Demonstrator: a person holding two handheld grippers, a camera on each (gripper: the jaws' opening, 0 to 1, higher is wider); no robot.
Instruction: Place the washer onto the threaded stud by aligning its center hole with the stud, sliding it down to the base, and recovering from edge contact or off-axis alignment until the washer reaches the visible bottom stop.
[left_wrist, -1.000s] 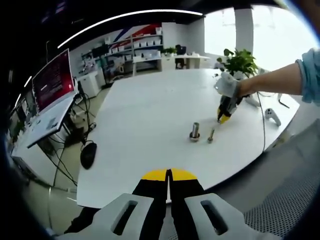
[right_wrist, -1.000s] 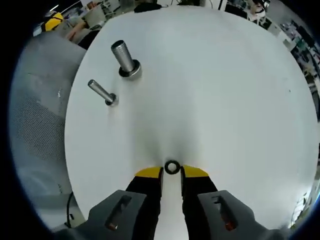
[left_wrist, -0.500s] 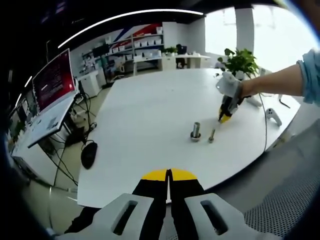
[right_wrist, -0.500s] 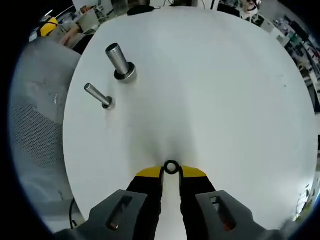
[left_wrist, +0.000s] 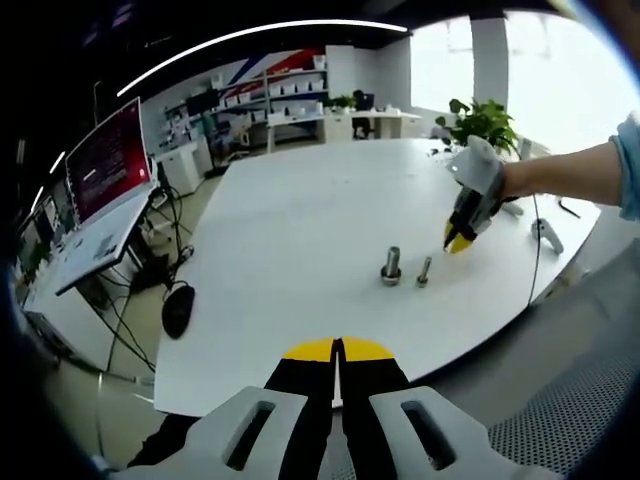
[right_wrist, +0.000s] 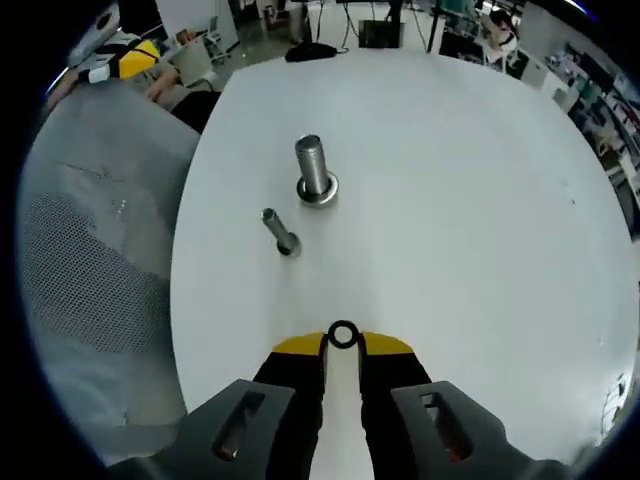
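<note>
1. Yellow tips at the bottom centre of the right gripper view: the right gripper (right_wrist: 342, 343) is clamped on the washer (right_wrist: 343, 334), a small dark ring pinched by its rim between the two tips and standing clear above the white table (right_wrist: 480, 200).
2. Just beyond, left of centre in that view, a slim bolt (right_wrist: 279, 230) stands head-down on the table, tilted toward the upper left.
3. Next up, near it, comes the threaded stud (right_wrist: 314, 169) on its round base, upright with bare threads; the washer is well apart from it.
4. Grey mesh of a chair (right_wrist: 90, 290) fills the left edge of that view.
5. Over in the left gripper view, the left gripper (left_wrist: 337, 349) sits low centre, tips pressed together with nothing between them, short of the table edge.
6. Farther out, right of centre in the left gripper view, stud and bolt stand side by side, with the right gripper hovering just beyond them at the right.
7. A potted plant (left_wrist: 478, 122) sits at the far upper right.
</note>
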